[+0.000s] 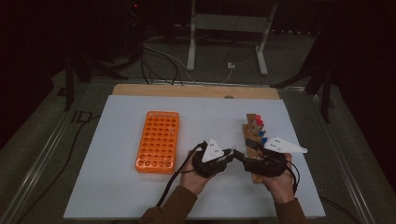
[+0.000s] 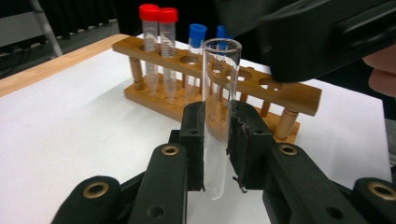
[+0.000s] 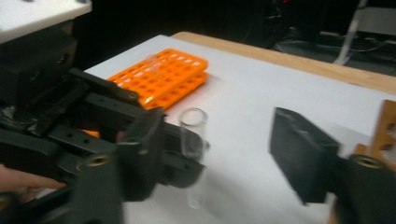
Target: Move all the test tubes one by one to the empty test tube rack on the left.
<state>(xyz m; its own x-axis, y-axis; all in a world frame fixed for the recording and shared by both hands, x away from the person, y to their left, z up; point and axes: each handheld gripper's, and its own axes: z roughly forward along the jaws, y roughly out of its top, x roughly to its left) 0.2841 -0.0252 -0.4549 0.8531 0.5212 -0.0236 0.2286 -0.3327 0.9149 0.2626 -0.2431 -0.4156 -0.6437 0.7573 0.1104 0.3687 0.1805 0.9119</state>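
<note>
A clear glass test tube (image 2: 220, 93) without a cap stands upright between the pads of my left gripper (image 2: 219, 112), which is shut on its lower half. In the right gripper view the same tube (image 3: 192, 135) sits between the wide-apart jaws of my right gripper (image 3: 217, 121), and neither pad touches it. From above, the left gripper (image 1: 229, 154) and right gripper (image 1: 239, 155) meet tip to tip near the front middle of the white mat (image 1: 140, 196). The tube itself is too small to make out there.
A wooden rack (image 1: 254, 135) with red-capped and blue-capped tubes (image 2: 159, 51) stands just right of the grippers. An orange grid rack (image 1: 158, 141) lies to the left on the mat. The table's wooden edge (image 1: 196, 90) runs along the back, with floor cables beyond.
</note>
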